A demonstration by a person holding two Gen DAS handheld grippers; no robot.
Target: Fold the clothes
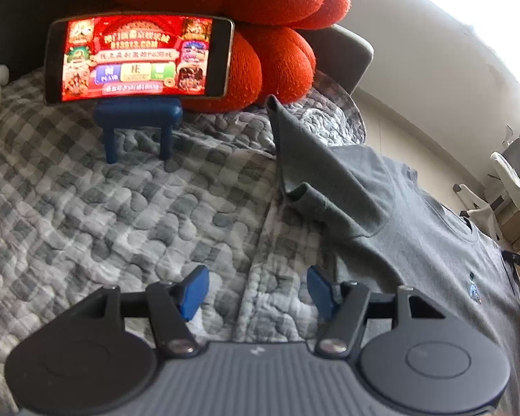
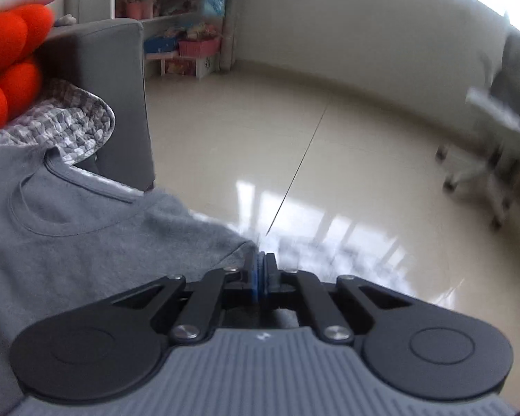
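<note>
Left wrist view: the left gripper (image 1: 258, 289) hangs released, blue pads wide apart and empty, over a grey checked quilt (image 1: 121, 208). The grey T-shirt (image 1: 416, 215) lies to the right on the quilt, one sleeve (image 1: 305, 159) folded up and over toward the far side. Beyond, a lit phone (image 1: 138, 57) rests on a small blue stand (image 1: 138, 121) before an orange cushion (image 1: 260, 17). An office chair (image 1: 513, 180) stands far right.

Right wrist view: the right gripper (image 2: 260, 277) is clenched on the T-shirt's edge (image 2: 239, 246), pads pressed together, past the quilt's edge over the tiled floor (image 2: 329, 159). Only this view shows the collar (image 2: 69, 187), a grey sofa arm (image 2: 114, 86) and a far white shelf (image 2: 170, 17).
</note>
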